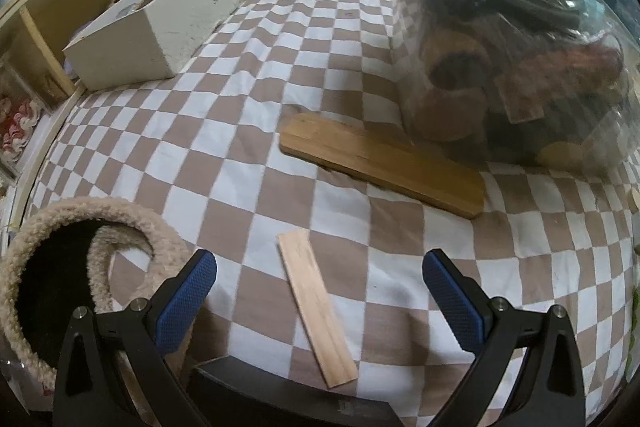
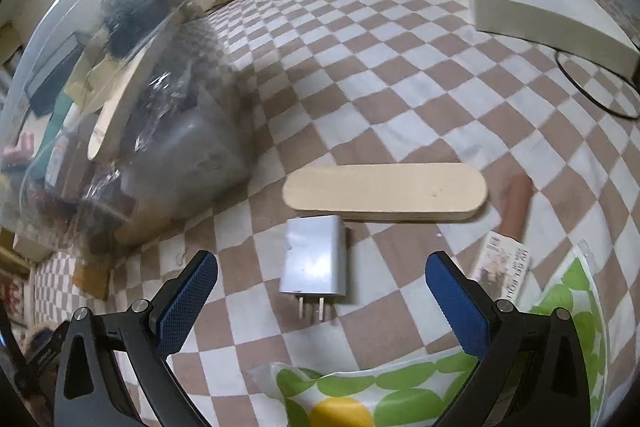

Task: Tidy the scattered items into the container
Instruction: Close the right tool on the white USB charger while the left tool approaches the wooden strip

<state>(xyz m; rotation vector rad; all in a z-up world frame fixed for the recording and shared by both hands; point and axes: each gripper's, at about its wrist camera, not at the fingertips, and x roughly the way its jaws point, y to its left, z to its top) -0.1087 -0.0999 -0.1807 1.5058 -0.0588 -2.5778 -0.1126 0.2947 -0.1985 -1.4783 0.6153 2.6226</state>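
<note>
Jaws on both tools stand spread wide, grasping nothing. Under the left gripper (image 1: 319, 277) a thin pale wooden strip (image 1: 316, 309) lies flat on the brown-and-white checked bed sheet (image 1: 240, 131), between the blue pads; it looks light and stiff, so a pinch across its narrow width near mid-length should do (the soft sheet may let it sink). Beyond it lies a longer darker bamboo board (image 1: 382, 163), its far end touching the clear plastic storage container (image 1: 516, 67), already crowded with brownish and dark items too blurred to name. At far left an open white cardboard box (image 1: 160, 27) holds small things I cannot identify.

The right gripper (image 2: 321, 277) frames a silver-white plug-in charger (image 2: 314, 261), prongs toward the camera: rigid, smooth, probably slippery, best taken across its flat sides. Just behind sits a pale rounded plywood board (image 2: 384, 193), light and stiff.
</note>
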